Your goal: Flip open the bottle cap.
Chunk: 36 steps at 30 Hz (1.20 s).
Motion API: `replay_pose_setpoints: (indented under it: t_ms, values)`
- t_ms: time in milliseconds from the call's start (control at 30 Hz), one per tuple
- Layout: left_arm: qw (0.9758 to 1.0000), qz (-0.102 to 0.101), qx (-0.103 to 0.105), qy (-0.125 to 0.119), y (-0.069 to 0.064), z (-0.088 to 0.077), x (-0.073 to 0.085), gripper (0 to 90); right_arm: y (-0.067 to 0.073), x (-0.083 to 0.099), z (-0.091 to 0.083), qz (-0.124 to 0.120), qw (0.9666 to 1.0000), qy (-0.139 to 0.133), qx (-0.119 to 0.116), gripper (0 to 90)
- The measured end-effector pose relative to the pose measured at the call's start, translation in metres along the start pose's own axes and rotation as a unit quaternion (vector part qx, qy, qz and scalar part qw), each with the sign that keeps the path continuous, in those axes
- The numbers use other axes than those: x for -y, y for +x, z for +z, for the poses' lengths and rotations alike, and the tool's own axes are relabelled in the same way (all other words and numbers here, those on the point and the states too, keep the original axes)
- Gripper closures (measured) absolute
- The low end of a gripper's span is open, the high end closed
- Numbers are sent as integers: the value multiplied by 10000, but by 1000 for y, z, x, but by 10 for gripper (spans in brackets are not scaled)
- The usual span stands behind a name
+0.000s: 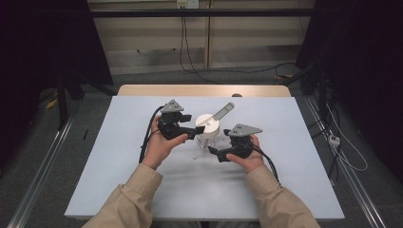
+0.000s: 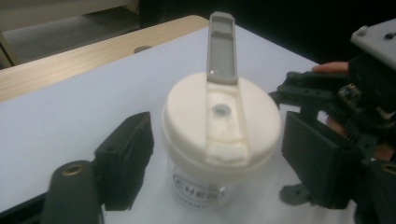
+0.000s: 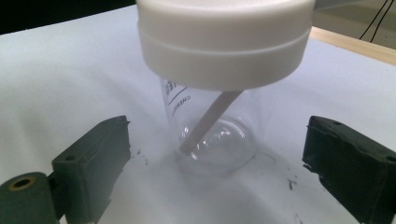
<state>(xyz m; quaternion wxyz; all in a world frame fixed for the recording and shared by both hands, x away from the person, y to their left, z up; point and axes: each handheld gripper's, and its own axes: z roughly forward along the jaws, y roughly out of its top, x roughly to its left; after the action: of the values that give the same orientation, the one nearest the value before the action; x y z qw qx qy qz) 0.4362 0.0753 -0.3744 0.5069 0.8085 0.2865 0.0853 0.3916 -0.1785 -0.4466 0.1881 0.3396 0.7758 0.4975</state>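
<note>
Lidded cup (image 1: 207, 129) btwn left gripper (image 1: 194, 133) & right gripper (image 1: 213, 151), both open, untouched.

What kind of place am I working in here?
Most likely a lab recording station, not a kitchen. A bare white table stands between dark curtains, with cables trailing over the floor behind. The one item on it is a lidded clear cup.

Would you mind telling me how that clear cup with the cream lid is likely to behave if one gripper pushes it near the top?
The cup looks empty, so probably light. Its cream lid is wider than the clear body and the grey flap stands up, so a high push may tip it. The smooth wall could be slippery.
</note>
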Motion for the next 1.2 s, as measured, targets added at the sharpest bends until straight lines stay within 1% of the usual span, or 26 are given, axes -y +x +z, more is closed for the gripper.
replay_pose_setpoints:
  t_ms: [33, 100, 200, 267, 367, 400, 433, 500, 533, 633, 767, 900, 1033, 1167, 1200]
  values:
    - [10000, 27, -19, 21, 0, -2, 4, 203, 1, 1, -3, 4, 10000, 1, 11, 75]
    - [10000, 29, -4, 31, -1, -5, 13, 194, 3, 2, -8, 38, 10000, 10, -22, 78]
    - [9999, 31, -9, 148, -1, -10, 27, 161, 5, 5, -15, 5, 10000, 71, -12, 88]
    - [9997, 9, 11, 235, 1, -13, 36, 152, 6, 8, -20, -1, 9999, 102, -5, 90]
    - [9996, -84, -25, 268, 6, -18, 49, 144, 8, 12, -27, -15, 10000, 88, -7, 91]
    - [9995, -98, -55, 279, 8, -21, 52, 141, 9, 13, -29, 20, 10000, 76, -17, 92]
    - [9995, -139, -70, 261, 10, -23, 56, 137, 10, 14, -31, 47, 10000, 70, -38, 93]
    - [9995, -158, -75, 251, 12, -27, 62, 133, 12, 16, -35, 21, 10000, 51, -12, 96]
    - [9995, -126, -110, 266, 13, -30, 64, 131, 12, 16, -37, 9, 10000, 45, 0, 96]
    - [9996, -186, -149, 166, 16, -37, 71, 108, 12, 19, -42, 27, 10000, 30, -6, 97]
    - [9994, -235, -206, 179, 20, -47, 80, 98, 12, 26, -49, -23, 10000, 80, 45, 98]
    - [9992, -257, -244, 207, 23, -53, 88, 75, 13, 30, -57, 2, 10000, 68, 69, 99]
    - [9993, -212, -277, 127, 25, -62, 93, 67, 14, 34, -64, -19, 9999, 62, 102, 101]
    - [9989, -286, -365, 34, 29, -70, 96, 67, 13, 38, -70, 19, 9999, 66, 118, 102]
    - [9988, -290, -380, 49, 29, -71, 97, 67, 12, 39, -71, 22, 9999, 59, 136, 102]
